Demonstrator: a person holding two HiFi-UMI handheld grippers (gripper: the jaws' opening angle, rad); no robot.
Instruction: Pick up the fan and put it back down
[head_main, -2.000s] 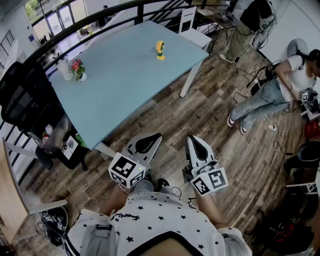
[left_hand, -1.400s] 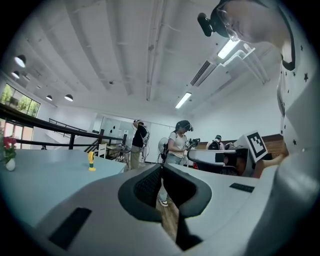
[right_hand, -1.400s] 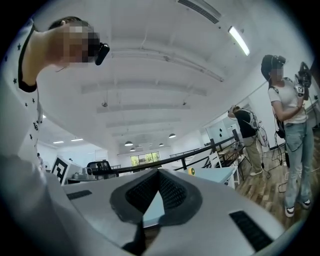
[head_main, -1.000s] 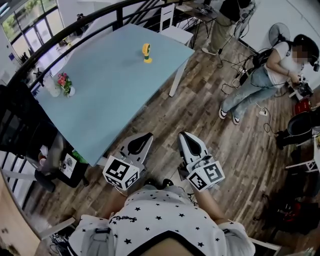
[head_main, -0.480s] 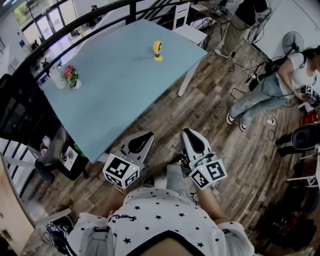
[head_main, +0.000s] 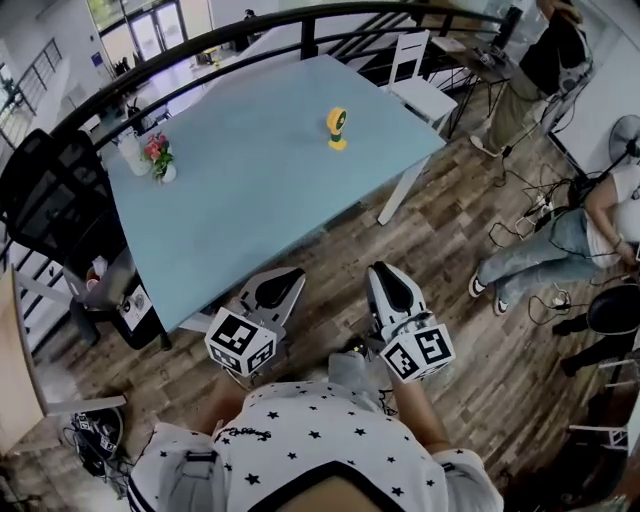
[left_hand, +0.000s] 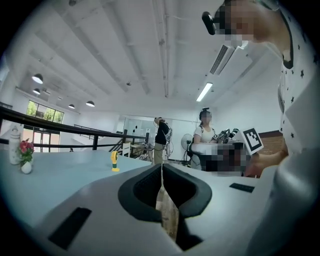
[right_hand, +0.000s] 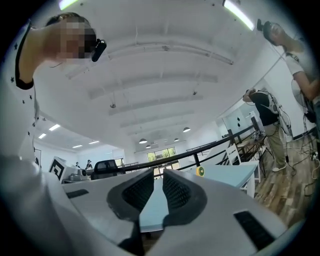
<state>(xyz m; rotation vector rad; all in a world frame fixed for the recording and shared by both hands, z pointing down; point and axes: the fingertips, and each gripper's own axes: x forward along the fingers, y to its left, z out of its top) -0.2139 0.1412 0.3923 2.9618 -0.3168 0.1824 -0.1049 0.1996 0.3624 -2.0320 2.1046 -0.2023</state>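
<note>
So the fan (head_main: 337, 128) was standing upright on the table (head_main: 250, 190), out near the table's far right corner. It was in the same spot as a couple of seconds before, with nothing touching it, so no pickup had happened yet. The little flower vase (head_main: 157, 157) sat over at the table's left side, well apart from the fan and not in your way. What actually changed was on your end. Your right gripper (head_main: 388, 280) had just been opening from fully closed to a narrow gap, with nothing between the jaws except a view of the tabletop. I'd read that as you getting ready for the grab. Your left gripper (head_main: 284, 280) had its jaws pressed together and wasn't holding anything, so it looked like it was just along for the ride. Both grippers were still short of the table's near edge, over the wood floor, though they'd crept a bit closer to the table than a second before. The whole width of the table still lay between you and the fan. You'd probably have needed a wider gap before closing in on it.
</note>
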